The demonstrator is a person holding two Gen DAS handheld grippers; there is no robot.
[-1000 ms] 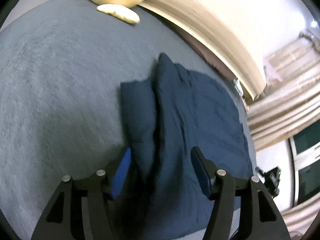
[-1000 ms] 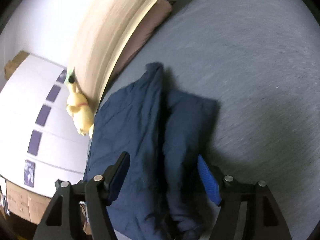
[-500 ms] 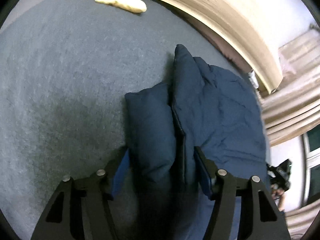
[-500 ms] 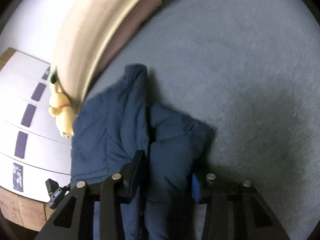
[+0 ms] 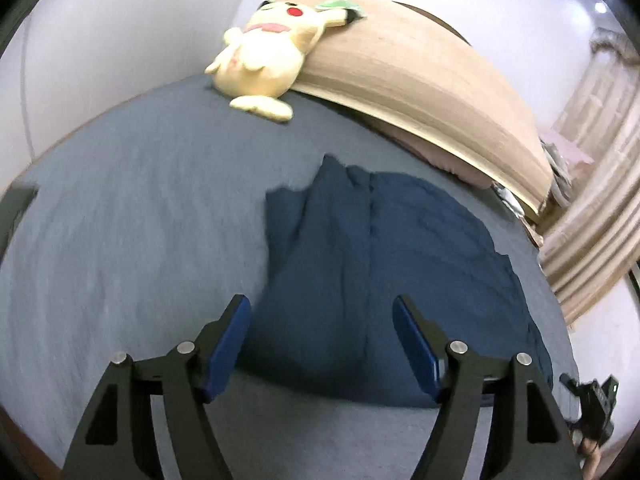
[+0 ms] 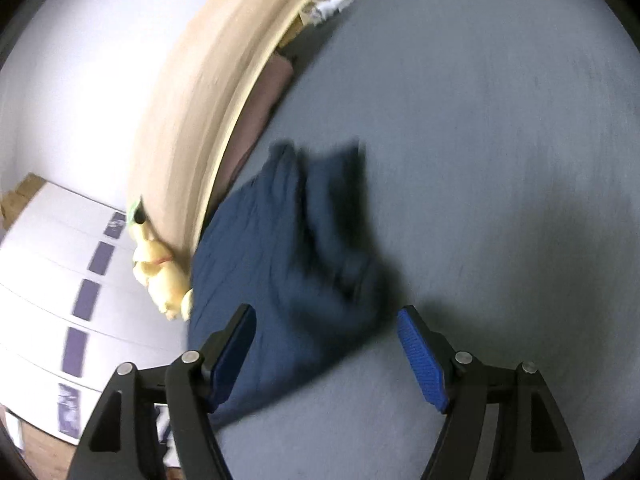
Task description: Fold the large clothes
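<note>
A dark navy garment (image 5: pixel 384 280) lies partly folded on the grey-blue bed (image 5: pixel 132 220), with one flap laid over its left side. My left gripper (image 5: pixel 322 336) is open and empty, raised just above the garment's near edge. In the right wrist view the same garment (image 6: pixel 280 264) lies bunched and blurred ahead. My right gripper (image 6: pixel 326 344) is open and empty, above its near edge.
A yellow plush toy (image 5: pixel 264 56) leans on the beige headboard (image 5: pixel 420 92) at the bed's far end; it also shows in the right wrist view (image 6: pixel 160 272). Curtains (image 5: pixel 592 216) hang at the right. White wardrobe doors (image 6: pixel 60 292) stand beyond the bed.
Both grippers were low over the garment with cloth between their fingers; both have since lifted and pulled back, open and empty. The garment's flap now lies flatter.
</note>
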